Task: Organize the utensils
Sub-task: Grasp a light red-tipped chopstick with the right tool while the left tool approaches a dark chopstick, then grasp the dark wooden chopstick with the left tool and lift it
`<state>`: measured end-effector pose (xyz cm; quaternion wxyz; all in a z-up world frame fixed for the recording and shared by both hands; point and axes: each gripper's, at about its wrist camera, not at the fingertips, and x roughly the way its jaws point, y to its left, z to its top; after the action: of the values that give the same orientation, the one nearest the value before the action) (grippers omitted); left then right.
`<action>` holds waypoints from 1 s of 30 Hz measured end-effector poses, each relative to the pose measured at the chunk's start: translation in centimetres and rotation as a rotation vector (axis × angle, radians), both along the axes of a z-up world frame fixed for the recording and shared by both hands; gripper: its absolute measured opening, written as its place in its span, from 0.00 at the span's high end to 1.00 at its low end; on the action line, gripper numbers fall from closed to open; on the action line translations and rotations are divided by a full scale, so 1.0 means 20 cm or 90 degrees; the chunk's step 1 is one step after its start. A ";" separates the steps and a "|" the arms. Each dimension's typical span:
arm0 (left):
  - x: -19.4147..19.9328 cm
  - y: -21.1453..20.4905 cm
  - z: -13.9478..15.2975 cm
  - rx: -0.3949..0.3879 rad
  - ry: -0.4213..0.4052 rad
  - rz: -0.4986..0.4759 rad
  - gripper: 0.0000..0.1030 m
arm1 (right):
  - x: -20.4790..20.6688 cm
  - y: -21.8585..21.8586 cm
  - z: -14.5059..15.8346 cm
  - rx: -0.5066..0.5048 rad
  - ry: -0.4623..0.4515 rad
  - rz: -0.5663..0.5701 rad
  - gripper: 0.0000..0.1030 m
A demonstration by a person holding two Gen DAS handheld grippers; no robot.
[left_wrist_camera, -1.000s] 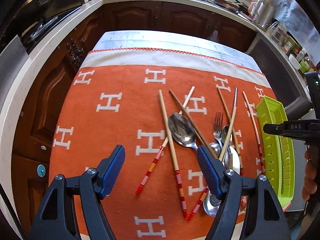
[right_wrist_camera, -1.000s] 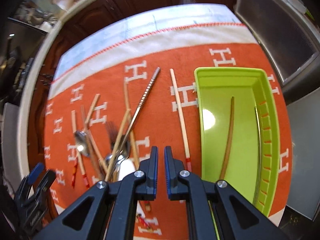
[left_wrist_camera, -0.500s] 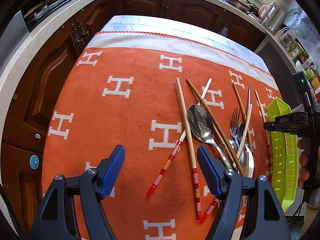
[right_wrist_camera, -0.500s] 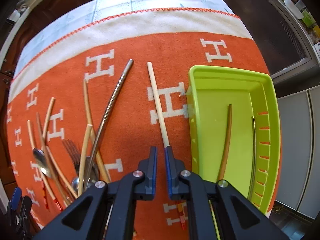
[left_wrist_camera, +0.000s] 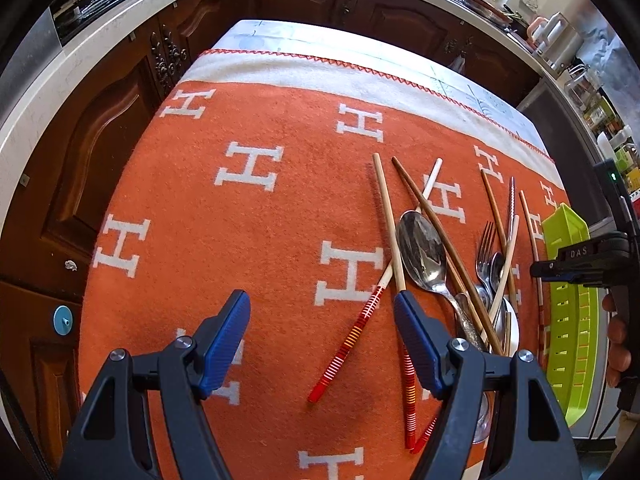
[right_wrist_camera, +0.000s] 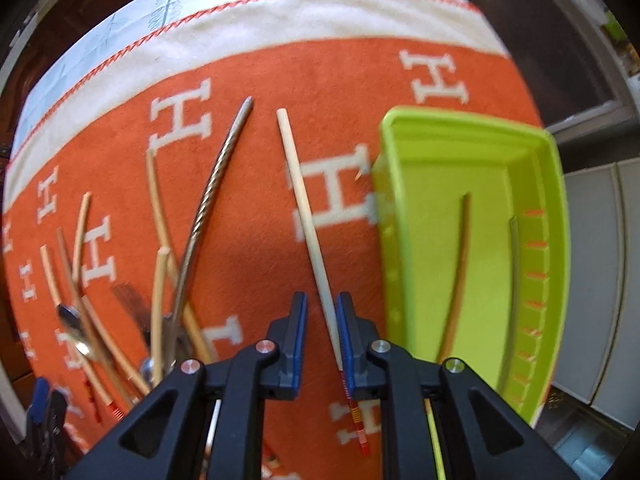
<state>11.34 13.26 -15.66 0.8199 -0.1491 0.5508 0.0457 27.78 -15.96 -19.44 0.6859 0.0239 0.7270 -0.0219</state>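
Note:
On the orange cloth (left_wrist_camera: 256, 240) lies a heap of utensils: a large metal spoon (left_wrist_camera: 422, 252), a fork (left_wrist_camera: 485, 248) and several chopsticks. My left gripper (left_wrist_camera: 320, 312) hangs open low over the cloth, with the red-striped end of a chopstick (left_wrist_camera: 348, 344) lying below its gap. My right gripper (right_wrist_camera: 322, 308) points straight down and its jaws are opening. A pale chopstick (right_wrist_camera: 304, 208) lies on the cloth between them, close to the right pad. The green tray (right_wrist_camera: 460, 120) on the right holds a brown chopstick (right_wrist_camera: 460, 264) and a metal one (right_wrist_camera: 516, 264).
A twisted metal chopstick (right_wrist_camera: 216, 184) lies left of the pale one. Dark wooden cabinets (left_wrist_camera: 96, 168) and a pale counter surround the table on the left and far side. A person's hand (left_wrist_camera: 616, 344) holds the right gripper beside the tray (left_wrist_camera: 572, 320).
The right gripper has come down over the pale chopstick and its shut jaws have parted around it. The left gripper has sunk closer to the cloth, still open.

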 end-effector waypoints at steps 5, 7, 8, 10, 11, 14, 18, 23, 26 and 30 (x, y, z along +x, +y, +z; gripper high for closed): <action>0.00 0.04 -0.01 0.006 0.001 0.003 0.30 | -0.05 0.03 0.00 0.021 -0.018 0.020 0.85; 0.00 0.06 -0.01 0.004 0.004 0.007 0.30 | -0.08 0.02 0.01 0.022 -0.036 0.026 0.88; 0.00 0.08 -0.01 0.001 0.003 0.009 0.30 | -0.09 0.03 0.01 0.026 -0.045 0.030 0.92; 0.00 0.10 -0.01 -0.007 0.003 0.013 0.30 | -0.13 0.03 0.02 0.044 -0.060 0.038 0.95; 0.00 0.11 -0.01 -0.009 0.004 0.014 0.30 | -0.14 0.03 0.03 0.061 -0.066 0.036 0.95; 0.00 0.09 0.01 -0.014 0.005 0.004 0.39 | -0.21 0.01 0.04 0.100 -0.079 0.025 0.95; 0.00 0.00 0.03 -0.038 0.007 -0.033 0.46 | -0.30 -0.02 0.08 0.129 -0.108 0.022 0.95; 0.06 -0.16 0.03 -0.104 0.027 -0.071 0.47 | -0.40 -0.11 0.14 0.165 -0.140 0.024 0.95; 0.12 -0.26 0.03 -0.115 0.035 -0.072 0.47 | -0.44 -0.14 0.18 0.181 -0.158 0.027 0.95; 0.19 -0.37 0.00 -0.091 0.055 -0.071 0.47 | -0.47 -0.18 0.24 0.209 -0.167 0.031 0.95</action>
<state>15.23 5.90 -15.66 0.7841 -0.1743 0.5947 -0.0332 18.47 -19.54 -14.62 0.7617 0.1209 0.6257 0.1167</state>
